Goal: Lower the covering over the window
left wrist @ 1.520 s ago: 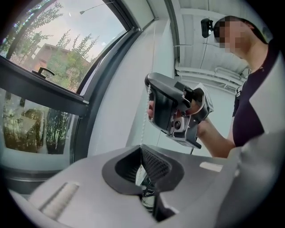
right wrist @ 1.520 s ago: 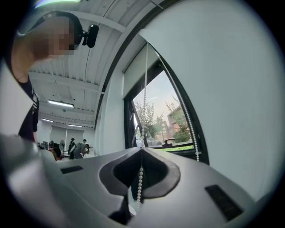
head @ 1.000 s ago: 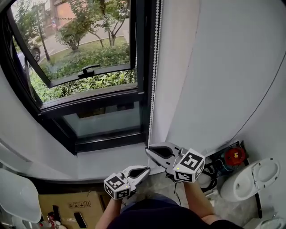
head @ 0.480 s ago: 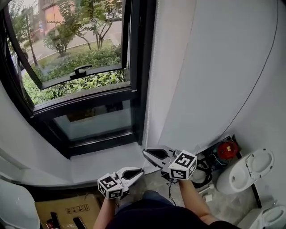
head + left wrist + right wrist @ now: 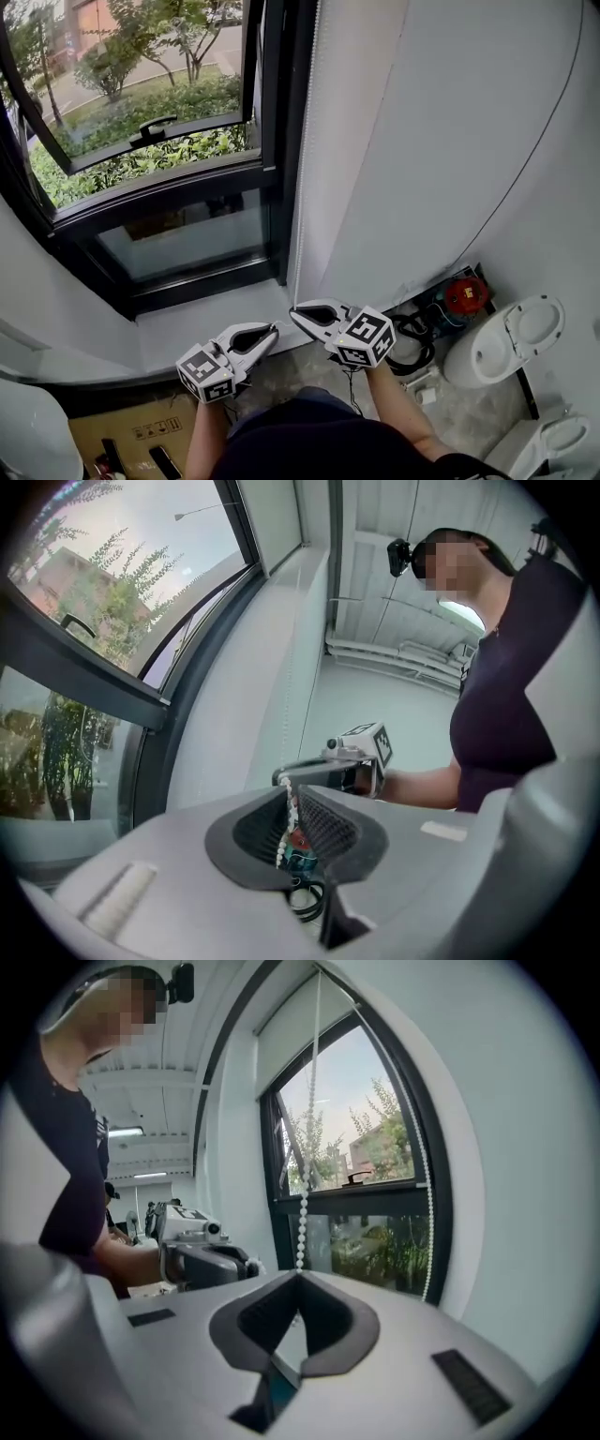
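A white bead chain (image 5: 302,187) hangs down the wall beside the black-framed window (image 5: 169,197). My right gripper (image 5: 293,310) is shut on the chain low down, near the sill. My left gripper (image 5: 273,328) sits just below and left of it, also shut on the chain. In the left gripper view, beads (image 5: 284,832) run between the closed pads. In the right gripper view, the chain (image 5: 305,1204) rises straight out of my closed right gripper (image 5: 299,1274), and its other strand (image 5: 427,1194) hangs beside the frame. The white blind (image 5: 291,1030) covers only the top of the window.
The window sash (image 5: 141,141) is tilted open outward, with bushes and a road beyond. A white sill (image 5: 206,323) lies below it. A white toilet (image 5: 506,347), a red object (image 5: 466,295) and black cables (image 5: 408,337) stand at right. A cardboard box (image 5: 141,436) lies lower left.
The head view has swung, so the window sits further up and left. Both grippers stay shut on the chain, and the left one has come closer under the right.
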`<state>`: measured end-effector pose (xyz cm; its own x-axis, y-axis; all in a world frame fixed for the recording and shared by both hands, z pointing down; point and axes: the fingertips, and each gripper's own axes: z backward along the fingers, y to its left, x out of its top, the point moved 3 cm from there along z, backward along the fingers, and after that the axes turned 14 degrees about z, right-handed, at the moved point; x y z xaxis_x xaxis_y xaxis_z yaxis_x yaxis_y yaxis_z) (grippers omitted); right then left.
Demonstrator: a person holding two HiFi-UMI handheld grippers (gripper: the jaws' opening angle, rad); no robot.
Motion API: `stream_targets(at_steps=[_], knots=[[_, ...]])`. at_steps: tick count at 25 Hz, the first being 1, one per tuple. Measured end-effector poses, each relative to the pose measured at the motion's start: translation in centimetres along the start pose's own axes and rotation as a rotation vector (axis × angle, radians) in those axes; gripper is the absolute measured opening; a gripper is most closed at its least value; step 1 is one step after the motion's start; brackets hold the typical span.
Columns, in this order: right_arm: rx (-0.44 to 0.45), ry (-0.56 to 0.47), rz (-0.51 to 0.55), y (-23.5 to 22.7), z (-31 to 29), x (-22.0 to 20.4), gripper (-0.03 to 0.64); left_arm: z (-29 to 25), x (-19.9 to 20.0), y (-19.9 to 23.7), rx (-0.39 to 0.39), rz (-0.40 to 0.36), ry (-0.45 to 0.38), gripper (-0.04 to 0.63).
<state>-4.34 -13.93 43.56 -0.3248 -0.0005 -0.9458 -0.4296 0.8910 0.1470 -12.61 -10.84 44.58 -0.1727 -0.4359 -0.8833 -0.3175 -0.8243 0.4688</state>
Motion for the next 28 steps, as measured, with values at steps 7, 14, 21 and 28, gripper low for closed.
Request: stream_targets(at_steps=[7, 14, 21, 28], knots=[[0.037, 0.039, -0.035, 1.1, -1.0, -1.8, 0.012, 0.2, 2.3, -1.1, -0.037, -0.063, 0.000, 0.028], [0.012, 0.080, -0.009, 0.3, -1.0, -2.0, 0.012, 0.4, 6.8, -4.2, -0.120, -0.165, -0.081, 0.054], [0.067, 0.102, -0.013, 1.3, -1.4, -2.7, 0.012, -0.9, 8.1, -3.0, -0.085, -0.114, -0.088, 0.054], [0.166, 0.136, 0.011, 3.3, -1.4, -4.1, 0.012, -3.3, 6.6, -2.5, -0.093, -0.010, -0.021, 0.105]])
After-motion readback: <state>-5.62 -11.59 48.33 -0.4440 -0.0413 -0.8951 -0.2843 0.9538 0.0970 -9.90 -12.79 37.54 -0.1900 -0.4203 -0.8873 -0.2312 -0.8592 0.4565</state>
